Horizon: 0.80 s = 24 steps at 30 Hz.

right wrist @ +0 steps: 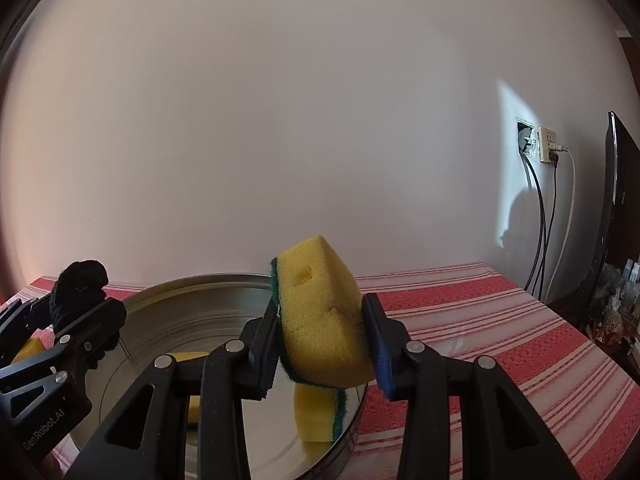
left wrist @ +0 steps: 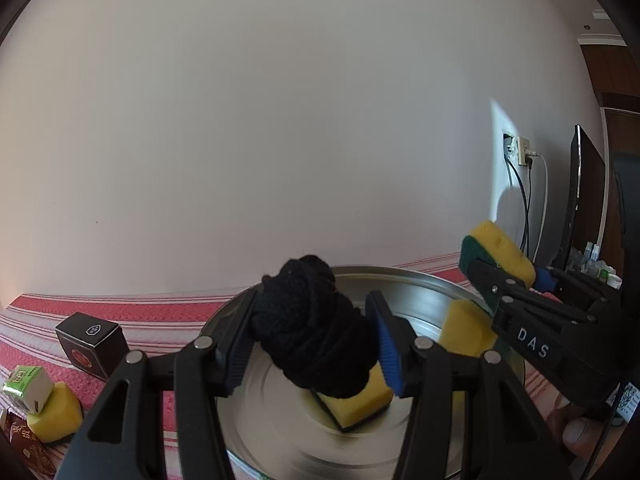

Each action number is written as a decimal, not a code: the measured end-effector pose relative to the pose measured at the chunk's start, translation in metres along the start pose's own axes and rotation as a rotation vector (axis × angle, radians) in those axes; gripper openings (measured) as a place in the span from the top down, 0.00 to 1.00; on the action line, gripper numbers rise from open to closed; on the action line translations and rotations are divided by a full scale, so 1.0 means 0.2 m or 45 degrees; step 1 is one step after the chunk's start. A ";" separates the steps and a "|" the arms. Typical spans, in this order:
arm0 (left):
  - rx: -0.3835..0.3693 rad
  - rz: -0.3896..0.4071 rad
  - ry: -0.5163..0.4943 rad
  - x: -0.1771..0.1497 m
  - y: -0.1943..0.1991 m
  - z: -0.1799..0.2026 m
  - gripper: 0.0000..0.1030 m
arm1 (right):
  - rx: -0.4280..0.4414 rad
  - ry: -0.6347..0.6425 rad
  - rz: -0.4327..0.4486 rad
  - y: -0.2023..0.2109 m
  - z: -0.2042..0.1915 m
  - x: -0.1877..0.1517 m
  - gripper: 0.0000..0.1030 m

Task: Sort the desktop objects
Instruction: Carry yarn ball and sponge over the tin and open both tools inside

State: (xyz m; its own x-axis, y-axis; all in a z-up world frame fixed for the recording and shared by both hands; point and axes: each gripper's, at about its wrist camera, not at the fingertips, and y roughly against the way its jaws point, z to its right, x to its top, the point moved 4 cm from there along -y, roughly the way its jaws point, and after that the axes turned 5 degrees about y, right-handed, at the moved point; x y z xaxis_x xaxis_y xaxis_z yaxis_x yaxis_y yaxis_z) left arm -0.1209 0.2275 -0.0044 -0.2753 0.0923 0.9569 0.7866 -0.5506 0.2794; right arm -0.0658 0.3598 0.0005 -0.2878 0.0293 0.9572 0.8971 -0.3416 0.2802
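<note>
My left gripper (left wrist: 310, 338) is shut on a black knitted bundle (left wrist: 312, 332) and holds it above a round metal tray (left wrist: 412, 284). A yellow-green sponge (left wrist: 356, 404) lies in the tray under the bundle. My right gripper (right wrist: 326, 340) is shut on another yellow-green sponge (right wrist: 320, 320), held over the tray's right rim (right wrist: 224, 282); it also shows in the left wrist view (left wrist: 500, 252). A further sponge (right wrist: 318, 416) leans inside the tray's right wall. The left gripper and bundle (right wrist: 80, 288) show at left in the right wrist view.
The tray stands on a red-and-white striped cloth (right wrist: 480, 320) against a white wall. At left lie a black box (left wrist: 92, 340), a small green-white carton (left wrist: 26, 386) on a yellow sponge (left wrist: 60, 412), and a red packet (left wrist: 24, 444). A monitor (right wrist: 616, 208) and cables stand at right.
</note>
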 end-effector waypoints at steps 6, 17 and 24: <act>0.011 -0.023 0.004 0.01 -0.01 -0.02 0.48 | 0.003 0.063 0.006 0.03 -0.06 0.00 0.60; 0.053 -0.021 -0.022 0.00 -0.01 0.00 0.28 | 0.023 0.076 -0.007 0.02 -0.06 -0.01 0.41; 0.120 -0.011 0.034 0.01 -0.01 -0.05 0.02 | 0.009 0.033 0.016 0.04 -0.02 0.00 0.20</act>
State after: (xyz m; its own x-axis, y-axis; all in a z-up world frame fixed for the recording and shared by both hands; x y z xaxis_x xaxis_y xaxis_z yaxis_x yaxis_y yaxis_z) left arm -0.1285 0.2208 -0.0045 -0.2961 0.0737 0.9523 0.8323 -0.4693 0.2951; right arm -0.0596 0.3534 0.0018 -0.2851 0.0009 0.9585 0.9029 -0.3354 0.2689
